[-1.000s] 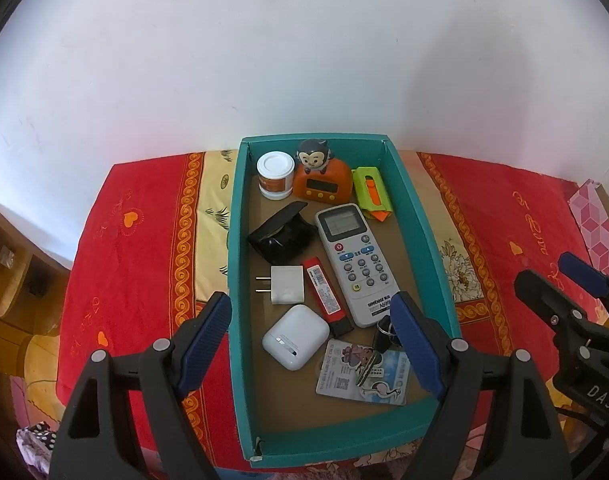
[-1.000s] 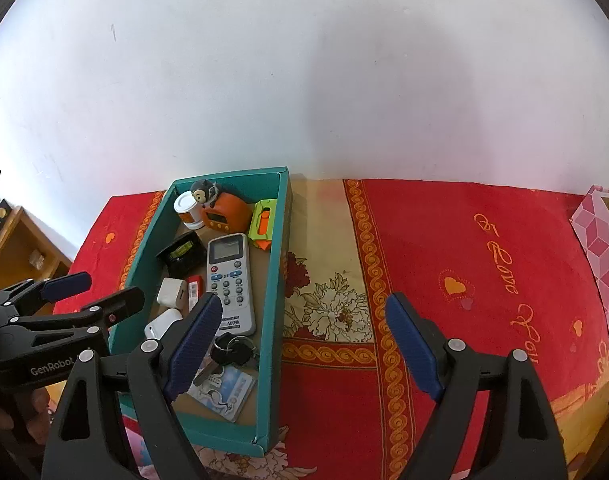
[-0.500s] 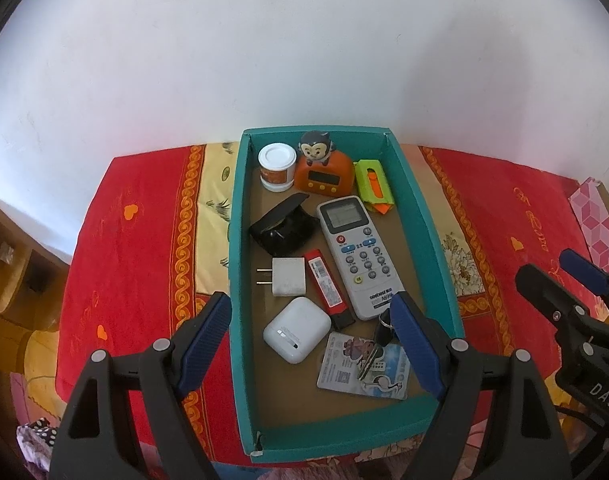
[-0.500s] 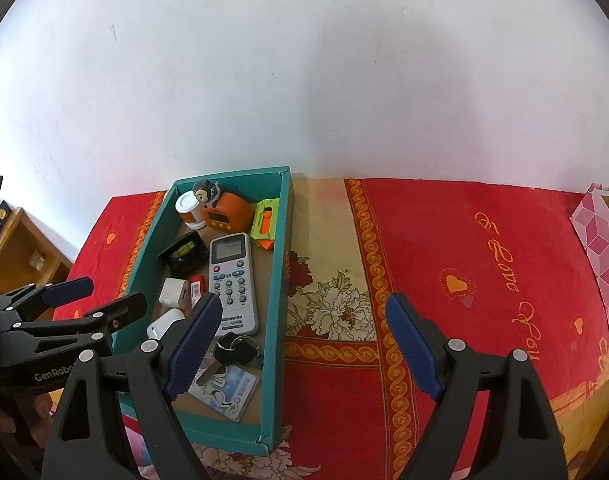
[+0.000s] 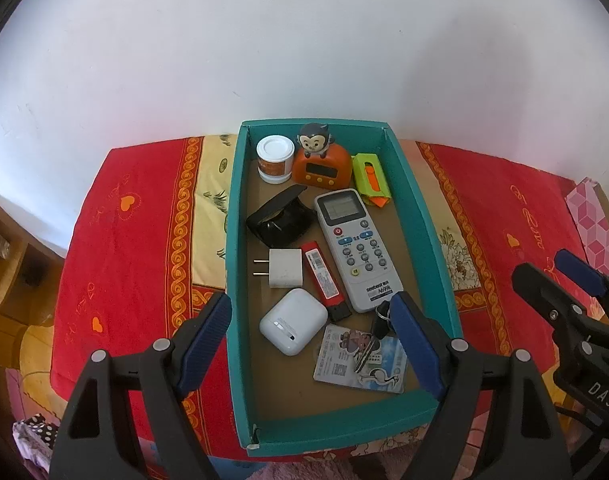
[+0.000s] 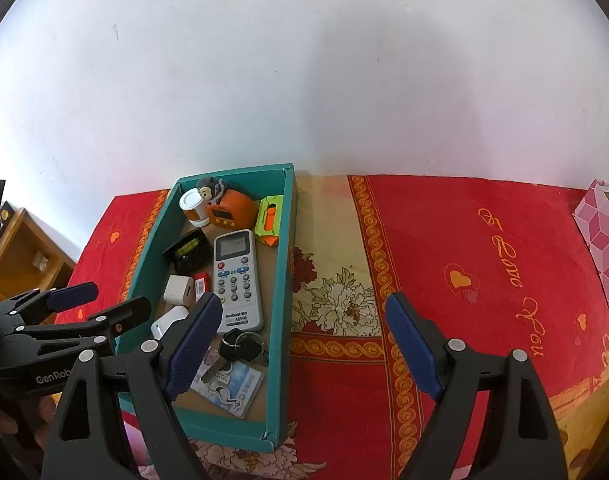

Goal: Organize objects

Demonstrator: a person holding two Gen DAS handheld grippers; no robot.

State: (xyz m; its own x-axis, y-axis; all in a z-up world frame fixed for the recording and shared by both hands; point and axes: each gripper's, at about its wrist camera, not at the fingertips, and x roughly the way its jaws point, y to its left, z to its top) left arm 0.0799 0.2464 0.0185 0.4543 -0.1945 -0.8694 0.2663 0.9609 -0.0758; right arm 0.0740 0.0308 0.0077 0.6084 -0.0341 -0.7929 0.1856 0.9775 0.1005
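Note:
A teal box [image 5: 420,220] [image 6: 286,264] on a red cloth holds a white remote [image 5: 354,246] [image 6: 237,280], white earbud case [image 5: 293,321], white plug adapter [image 5: 284,268], red stick [image 5: 322,276], black case [image 5: 278,220], white jar [image 5: 275,159], orange monkey clock [image 5: 321,162], green-orange cutter [image 5: 370,179], keys [image 5: 378,326] [image 6: 240,346] and a card [image 5: 360,360]. My left gripper [image 5: 310,344] is open and empty above the box's near end. My right gripper [image 6: 300,344] is open and empty over the box's right wall and the cloth.
The red patterned cloth [image 6: 484,264] covers the table against a white wall. A pink patterned bag [image 6: 602,232] stands at the far right edge. A wooden shelf [image 5: 8,252] is at the left, below table level.
Both grippers have drawn back slightly, so the box sits a little farther away in both views. Nothing in the box moved. Both stay open.

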